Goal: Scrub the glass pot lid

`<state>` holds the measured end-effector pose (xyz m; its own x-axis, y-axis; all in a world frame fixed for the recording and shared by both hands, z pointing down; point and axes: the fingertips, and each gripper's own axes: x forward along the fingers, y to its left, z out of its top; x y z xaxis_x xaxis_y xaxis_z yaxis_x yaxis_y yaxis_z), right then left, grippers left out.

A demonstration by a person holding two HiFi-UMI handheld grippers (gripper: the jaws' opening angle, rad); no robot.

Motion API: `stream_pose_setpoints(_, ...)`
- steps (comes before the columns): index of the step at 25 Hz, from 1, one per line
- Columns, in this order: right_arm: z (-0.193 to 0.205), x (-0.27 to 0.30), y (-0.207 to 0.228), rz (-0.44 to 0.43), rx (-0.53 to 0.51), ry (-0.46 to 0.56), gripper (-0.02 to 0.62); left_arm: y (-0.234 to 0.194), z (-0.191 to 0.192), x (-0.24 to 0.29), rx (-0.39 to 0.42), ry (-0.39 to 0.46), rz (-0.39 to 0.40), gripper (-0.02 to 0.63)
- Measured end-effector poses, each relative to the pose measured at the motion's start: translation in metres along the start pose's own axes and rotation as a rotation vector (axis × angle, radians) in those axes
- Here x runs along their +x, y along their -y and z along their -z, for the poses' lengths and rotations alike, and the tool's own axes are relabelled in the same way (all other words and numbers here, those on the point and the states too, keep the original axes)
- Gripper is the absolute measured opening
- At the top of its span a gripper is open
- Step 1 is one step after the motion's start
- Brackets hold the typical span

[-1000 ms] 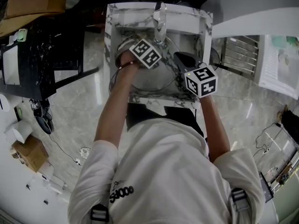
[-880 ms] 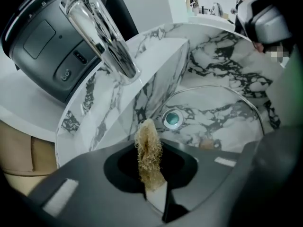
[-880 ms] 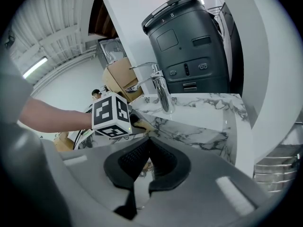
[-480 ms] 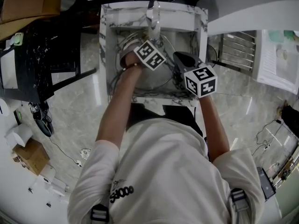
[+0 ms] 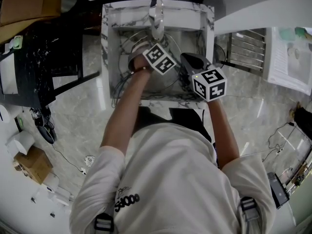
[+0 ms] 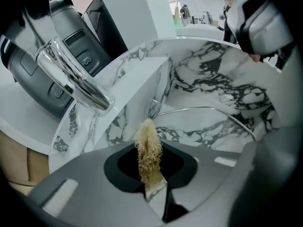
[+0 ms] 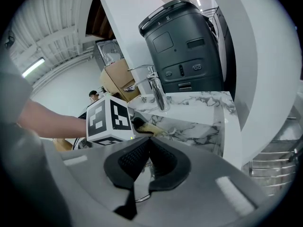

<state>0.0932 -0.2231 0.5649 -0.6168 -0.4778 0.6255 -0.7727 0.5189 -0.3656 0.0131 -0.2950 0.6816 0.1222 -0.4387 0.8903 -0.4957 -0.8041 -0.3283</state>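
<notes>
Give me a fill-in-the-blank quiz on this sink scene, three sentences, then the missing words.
The left gripper clamps a tan fibrous scrubbing pad between its two ____.
The right gripper holds the round glass pot lid over the white, dark-veined marble ____.
In the head view, the gripper holding the lid shows at the picture's ____ side.
Missing words: jaws; sink; right.

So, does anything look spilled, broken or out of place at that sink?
Nothing stands out. The left gripper clamps a tan fibrous scrubber, the right gripper grips the round metal-rimmed glass pot lid inside the white marble sink; no spills or breakage visible.
</notes>
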Motion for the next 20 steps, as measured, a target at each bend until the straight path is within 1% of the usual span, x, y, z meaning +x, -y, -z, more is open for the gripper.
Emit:
stream_pose_setpoints(7, 0.004, -0.007, 0.002, 0.009, 0.003, 0.004, 0.005, 0.021, -0.016, -0.002, 0.038, 0.031, 0.027, 0.058)
stream_pose_setpoints(15, 0.007, -0.015, 0.004, 0.017, 0.004, 0.012, 0.005, 0.060, -0.027, -0.005, 0.101, 0.068, 0.107, 0.058)
stream_pose_setpoints(20, 0.008, -0.016, 0.002, 0.012, 0.007, 0.019, 0.005, 0.083, -0.028, -0.011, 0.152, 0.096, 0.154, 0.060)
